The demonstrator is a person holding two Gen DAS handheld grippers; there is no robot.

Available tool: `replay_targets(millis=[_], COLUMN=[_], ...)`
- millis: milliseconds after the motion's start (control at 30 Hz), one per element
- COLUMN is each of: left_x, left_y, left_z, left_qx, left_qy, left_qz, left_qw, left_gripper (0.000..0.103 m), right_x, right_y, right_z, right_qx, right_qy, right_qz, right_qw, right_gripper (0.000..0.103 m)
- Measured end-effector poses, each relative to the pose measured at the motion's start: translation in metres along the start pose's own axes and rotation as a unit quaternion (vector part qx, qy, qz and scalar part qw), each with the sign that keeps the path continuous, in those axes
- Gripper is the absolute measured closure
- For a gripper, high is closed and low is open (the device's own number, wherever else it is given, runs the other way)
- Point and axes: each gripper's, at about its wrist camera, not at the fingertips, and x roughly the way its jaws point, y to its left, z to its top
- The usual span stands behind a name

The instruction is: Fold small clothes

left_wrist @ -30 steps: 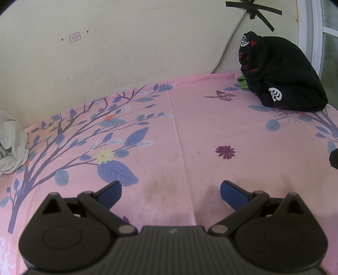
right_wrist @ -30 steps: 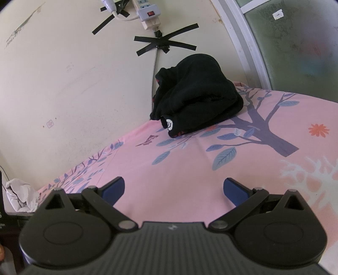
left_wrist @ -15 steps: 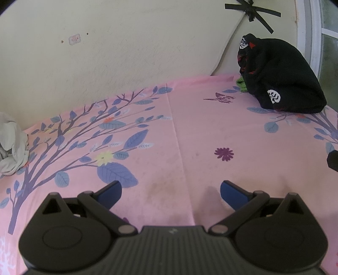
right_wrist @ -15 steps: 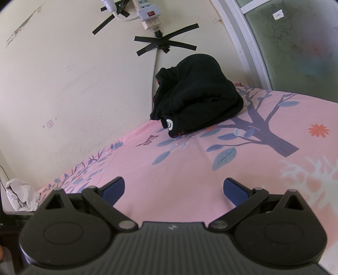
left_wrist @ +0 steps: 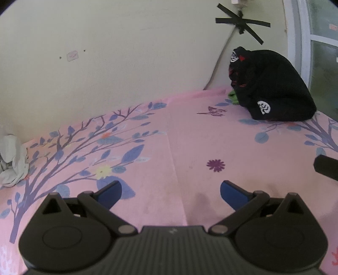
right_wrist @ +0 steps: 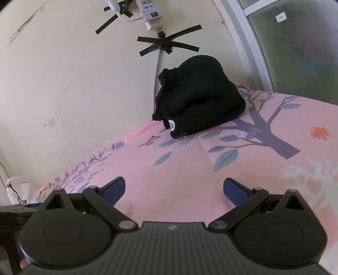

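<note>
A heap of black clothes (left_wrist: 272,88) with white and red prints lies at the far right corner of the bed, by the wall; a bit of green cloth (left_wrist: 232,96) peeks out beneath it. The same black heap (right_wrist: 200,99) sits far ahead in the right wrist view. My left gripper (left_wrist: 171,191) is open above the pink sheet, nothing between its blue fingers. My right gripper (right_wrist: 174,187) is open too, empty, well short of the heap. A crumpled white garment (left_wrist: 11,160) lies at the bed's far left edge, also the white garment (right_wrist: 18,189) at left in the right view.
The bed is covered by a pink sheet (left_wrist: 190,139) printed with trees and flowers. A cream wall (left_wrist: 126,52) bounds the far side, with a taped cable and power strip (right_wrist: 151,13). A window frame (right_wrist: 243,42) stands at right. A dark object (left_wrist: 326,164) pokes in at the right edge.
The left wrist view has tilted and shifted slightly, so the black heap sits lower and further left in it. The right gripper has barely moved. Both stay open.
</note>
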Motion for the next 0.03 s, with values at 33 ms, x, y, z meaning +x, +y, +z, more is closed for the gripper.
replay_targets(millis=[33], left_x=[0.0014], left_y=[-0.0001], left_z=[0.0002], left_qx=[-0.001], left_qy=[0.004], left_qz=[-0.001], left_qw=[1.0], left_gripper=[0.0], right_x=[0.0008], right_y=[-0.0005], right_z=[0.0004], right_qx=[0.001], right_qy=[0.001], right_qz=[0.0], right_qw=[1.0], right_gripper=[0.006])
